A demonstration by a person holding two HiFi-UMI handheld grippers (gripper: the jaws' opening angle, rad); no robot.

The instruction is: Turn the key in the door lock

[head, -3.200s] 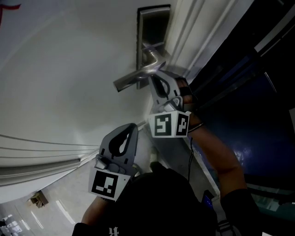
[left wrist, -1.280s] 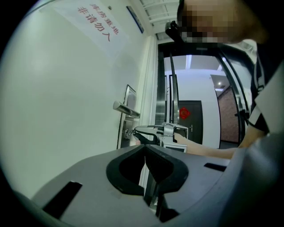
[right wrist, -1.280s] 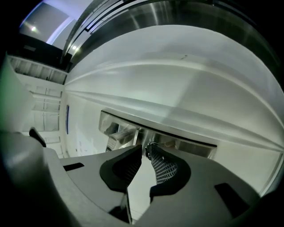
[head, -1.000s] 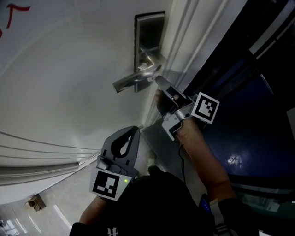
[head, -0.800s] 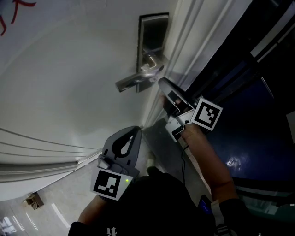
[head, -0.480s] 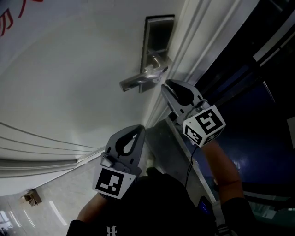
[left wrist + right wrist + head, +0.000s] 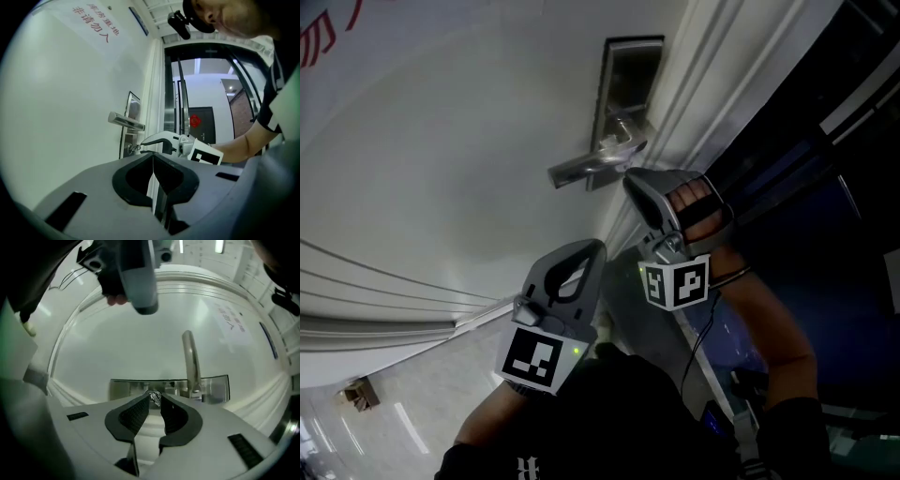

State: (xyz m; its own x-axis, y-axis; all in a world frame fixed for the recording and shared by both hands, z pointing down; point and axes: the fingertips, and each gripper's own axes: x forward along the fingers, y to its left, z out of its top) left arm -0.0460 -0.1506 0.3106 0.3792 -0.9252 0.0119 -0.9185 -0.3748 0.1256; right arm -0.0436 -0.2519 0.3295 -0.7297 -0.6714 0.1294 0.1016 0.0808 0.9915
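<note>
Metal key in lock, between right gripper jaws.

Your right gripper reaches forward and up. Your right hand is wrapped round its grip, and the bare right forearm stretches out behind it. The right cube hangs under the wrist, facing back toward you. In the right gripper view the jaws sit close together, pinching a key at their very tips. Your left gripper is held lower and nearer your body (its tip just beside the right cube), pointing the same way. Its jaws are pressed flat together and empty, and the left cube faces the head camera.
</note>
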